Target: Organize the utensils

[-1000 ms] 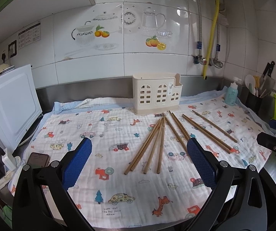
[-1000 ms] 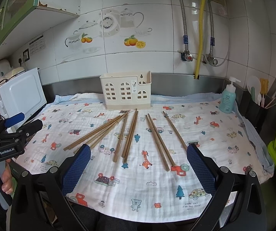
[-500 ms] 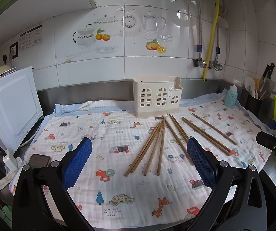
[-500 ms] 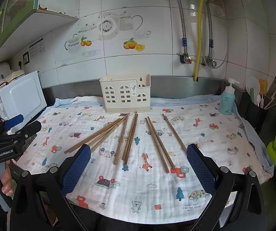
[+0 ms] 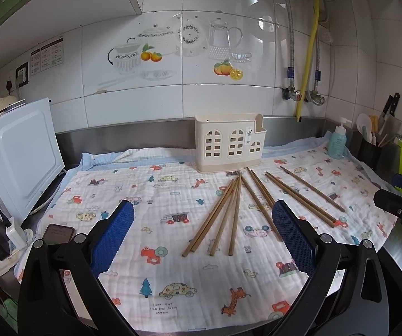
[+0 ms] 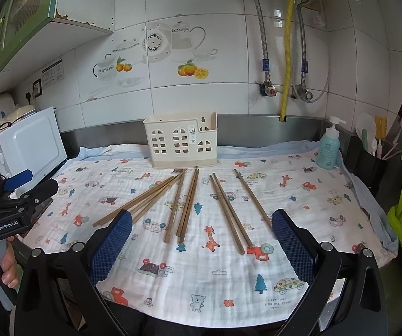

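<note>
Both views tilted up slightly since earlier; nothing on the counter shifted. Quilted printed cloth covers it. Cream plastic holder with arched cutouts stands at back. Thin wooden chopsticks fan loose before it. Left gripper, right gripper: textured blue pads wide apart, empty.

**Chopsticks loose on the cloth, holder at the back**

A cream plastic utensil holder with window-shaped cutouts stands upright at the back edge of the table, near its middle. In front of it, brown wooden chopsticks lie flat on the cartoon-print white cloth, fanned out singly and in pairs from near the holder's base toward the front edge. None rests in the holder.
</note>
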The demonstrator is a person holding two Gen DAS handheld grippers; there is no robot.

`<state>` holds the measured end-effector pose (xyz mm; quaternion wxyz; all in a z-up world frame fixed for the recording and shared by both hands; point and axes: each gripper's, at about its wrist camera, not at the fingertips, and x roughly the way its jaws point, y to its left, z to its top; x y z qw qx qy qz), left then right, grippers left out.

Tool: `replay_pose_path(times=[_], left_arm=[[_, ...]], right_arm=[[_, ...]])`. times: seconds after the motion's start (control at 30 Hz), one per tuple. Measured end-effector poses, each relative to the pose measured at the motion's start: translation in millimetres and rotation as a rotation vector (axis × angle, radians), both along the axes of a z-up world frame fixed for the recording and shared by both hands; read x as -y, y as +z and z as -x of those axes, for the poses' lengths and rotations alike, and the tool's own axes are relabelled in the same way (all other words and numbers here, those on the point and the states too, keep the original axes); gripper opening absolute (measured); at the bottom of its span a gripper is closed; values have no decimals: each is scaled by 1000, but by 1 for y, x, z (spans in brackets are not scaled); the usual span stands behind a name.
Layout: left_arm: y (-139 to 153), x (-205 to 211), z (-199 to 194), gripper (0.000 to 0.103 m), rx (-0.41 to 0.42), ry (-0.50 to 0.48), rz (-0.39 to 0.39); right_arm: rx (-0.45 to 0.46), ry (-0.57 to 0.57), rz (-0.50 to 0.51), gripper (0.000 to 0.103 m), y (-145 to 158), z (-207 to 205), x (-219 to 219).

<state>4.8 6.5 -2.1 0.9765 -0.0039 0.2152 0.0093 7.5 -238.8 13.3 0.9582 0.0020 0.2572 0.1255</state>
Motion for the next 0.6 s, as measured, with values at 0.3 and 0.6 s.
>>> replay_pose_path(times=[0.3,0.6], left_arm=[[-1,0,1,98,-9,0,-1],[0,1,0,98,-7,-2,-2]], right_arm=[[-1,3,-4,97,-1,0,0],[1,5,-3,97,1,-2,-1]])
